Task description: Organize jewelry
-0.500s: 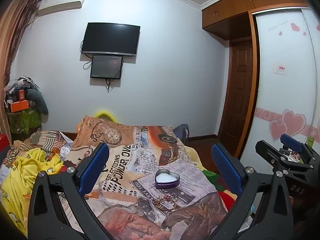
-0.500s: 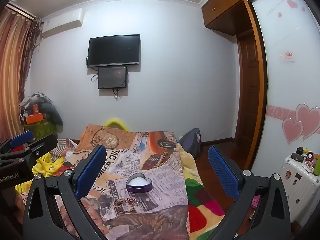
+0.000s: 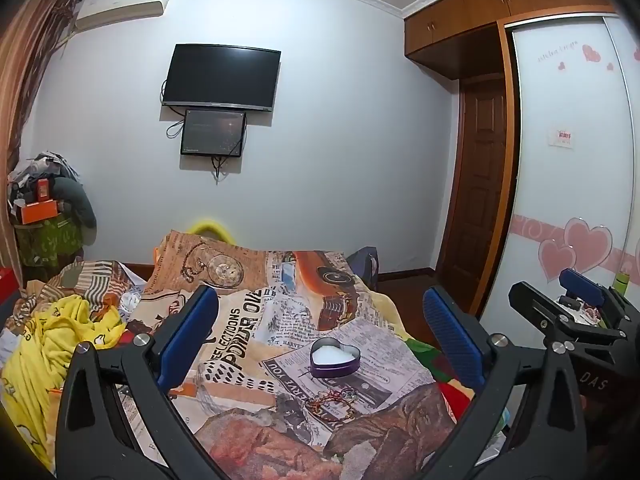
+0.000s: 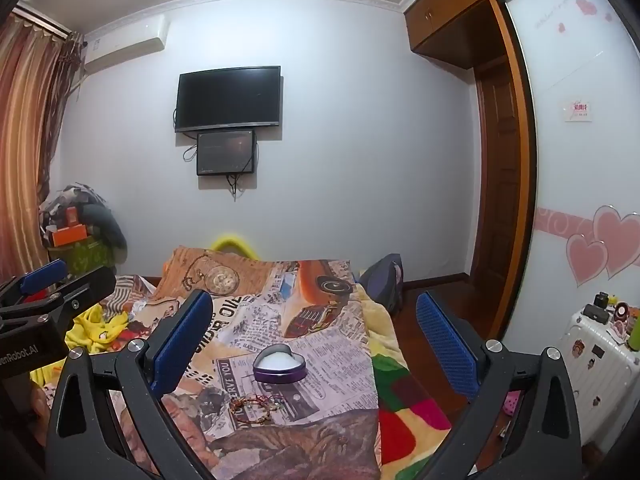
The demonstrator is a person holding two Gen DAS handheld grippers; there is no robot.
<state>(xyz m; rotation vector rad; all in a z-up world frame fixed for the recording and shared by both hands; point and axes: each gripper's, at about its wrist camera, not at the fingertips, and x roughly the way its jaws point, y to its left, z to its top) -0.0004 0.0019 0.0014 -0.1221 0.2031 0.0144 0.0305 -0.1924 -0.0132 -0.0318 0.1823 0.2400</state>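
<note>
A purple heart-shaped tin (image 3: 335, 360) with a white lining sits open on the printed bedspread (image 3: 256, 320); it also shows in the right wrist view (image 4: 280, 365). A small heap of bracelets (image 3: 333, 399) lies just in front of it, also seen in the right wrist view (image 4: 258, 403). My left gripper (image 3: 320, 328) is open and empty, held above and short of the tin. My right gripper (image 4: 314, 328) is open and empty, likewise above the bed. Each gripper shows at the edge of the other's view.
Yellow clothing (image 3: 52, 344) is bunched on the bed's left side. A white suitcase (image 4: 596, 364) with small items stands at the right by the wardrobe. A backpack (image 4: 384, 280) leans at the bed's far right corner. A cluttered stand (image 3: 44, 224) is at the left wall.
Both views have shifted only slightly; the grippers stay open and the tin and bracelets have not moved.
</note>
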